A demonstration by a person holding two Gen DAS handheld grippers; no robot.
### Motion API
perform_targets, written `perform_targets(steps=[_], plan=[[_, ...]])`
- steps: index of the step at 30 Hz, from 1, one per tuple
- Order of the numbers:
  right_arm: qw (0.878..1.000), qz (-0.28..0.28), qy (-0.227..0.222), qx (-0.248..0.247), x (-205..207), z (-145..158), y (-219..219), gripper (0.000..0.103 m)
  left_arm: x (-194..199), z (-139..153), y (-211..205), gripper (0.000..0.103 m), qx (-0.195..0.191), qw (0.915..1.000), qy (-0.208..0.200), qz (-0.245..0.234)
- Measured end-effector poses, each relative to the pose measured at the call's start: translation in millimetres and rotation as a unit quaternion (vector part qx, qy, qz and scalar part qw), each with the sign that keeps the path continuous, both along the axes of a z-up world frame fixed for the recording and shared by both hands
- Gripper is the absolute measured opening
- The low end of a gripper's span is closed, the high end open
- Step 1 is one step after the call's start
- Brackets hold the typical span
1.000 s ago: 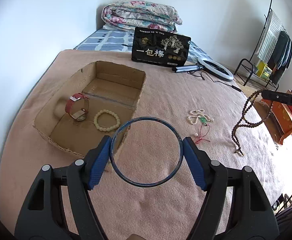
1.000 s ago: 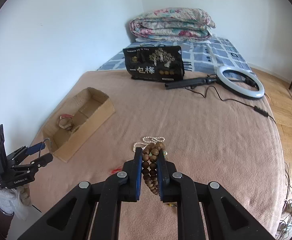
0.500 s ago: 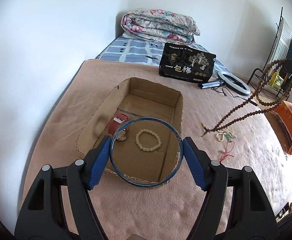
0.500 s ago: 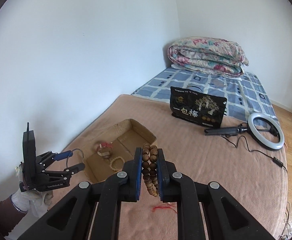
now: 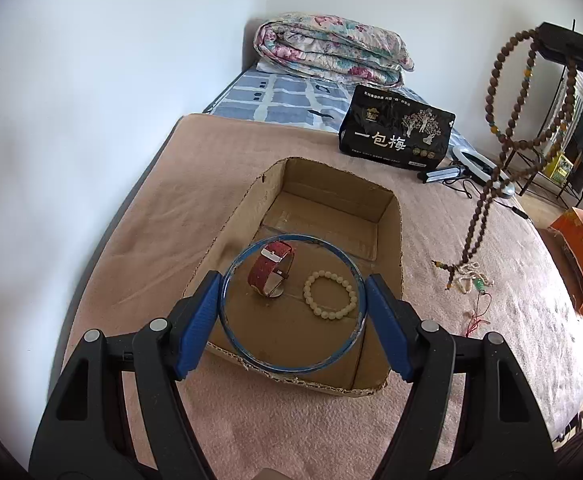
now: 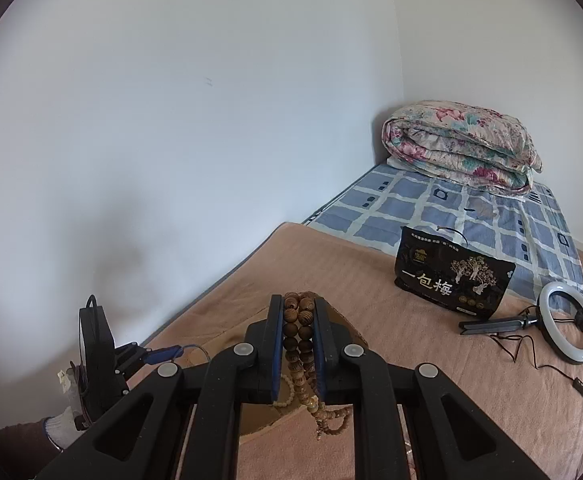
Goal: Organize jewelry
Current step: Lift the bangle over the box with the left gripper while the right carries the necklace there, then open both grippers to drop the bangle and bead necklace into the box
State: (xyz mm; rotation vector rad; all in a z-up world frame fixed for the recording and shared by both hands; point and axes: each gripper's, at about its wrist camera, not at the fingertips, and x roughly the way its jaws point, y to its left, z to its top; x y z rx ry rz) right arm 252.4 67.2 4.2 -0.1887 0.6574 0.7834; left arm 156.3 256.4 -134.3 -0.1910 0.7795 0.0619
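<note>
Left gripper (image 5: 293, 306), lower centre of the left wrist view, angled down toward the bed. Its fingers (image 5: 197, 326) stand wide, pressed on either side of a thin blue bangle (image 5: 231, 268), which is held upright as a ring between the blue pads. The bangle hangs over the near end of the cardboard box (image 5: 393, 236).

Right gripper (image 6: 297, 342), bottom centre of the right wrist view, also tilted downward. Fingers nearly together, pinching several strands of a brown wooden bead necklace (image 6: 297, 332). In the left wrist view the same necklace (image 5: 491, 92) dangles from the upper right corner in long loops, its tasselled end low over the blanket, right of the box.

In the right wrist view, lower left, the left gripper (image 6: 159, 354) shows small, held by a hand in a white glove (image 6: 61, 430) with a dark sleeve.

Box: open-topped, shallow, torn edges, lying on the tan blanket (image 5: 171, 208) at frame centre. Inside, toward its near end: a red-strapped watch (image 5: 271, 274), and just to its right a cream bead bracelet (image 5: 329, 296). Far end of the box bare cardboard.

On the blanket right of the box, near the necklace's tip: a small pile of pearl-like beads with a green piece and red cord (image 5: 477, 282).

Behind the box stands a black printed packet (image 5: 397, 134).
</note>
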Motion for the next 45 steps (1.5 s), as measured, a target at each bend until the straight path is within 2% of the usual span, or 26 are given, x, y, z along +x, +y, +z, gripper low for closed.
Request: perform_targets(steps=[9,23,28,33,34,36,37,39,45], plan=[[1.0,0.011,0.002,0.001,18.1,-10.1,33.7,0.011,9.1,-17.4,-4.4,0.074,-0.001,0.9998,0.014,-0.01],[0.995,-0.009,0.089,-0.037,65.8,-113.3,51.1,0.011,19.3,-48.6,-17.9,0.074,-0.01,0.9986,0.047,-0.025],[0.993,-0.016,0.107,-0.041,72.2,-132.4,48.9,0.011,22.1,-51.0,-17.7,0.074,-0.012,0.9983,0.052,-0.025],[0.993,-0.012,0.11,-0.042,72.1,-137.6,47.7,0.013,23.1,-49.5,-18.2,0.076,-0.009,0.9984,0.052,-0.02],[0.993,-0.013,0.108,-0.042,72.2,-136.7,47.1,0.016,22.9,-49.1,-17.3,0.077,-0.011,0.9984,0.053,-0.018],[0.994,-0.016,0.1,-0.039,71.0,-134.6,44.4,0.043,23.1,-48.2,-16.3,0.083,-0.014,0.9983,0.055,-0.014],[0.994,-0.018,0.097,-0.037,69.7,-132.9,42.7,0.049,22.6,-47.8,-16.2,0.083,-0.013,0.9983,0.055,-0.011],[0.995,-0.025,0.09,-0.035,68.0,-129.3,38.5,0.073,21.7,-46.5,-15.9,0.083,-0.012,0.9984,0.056,-0.006],[0.996,-0.058,0.064,-0.028,64.5,-117.8,16.7,0.091,15.1,-40.3,-19.5,0.083,-0.008,0.9988,0.047,-0.005]])
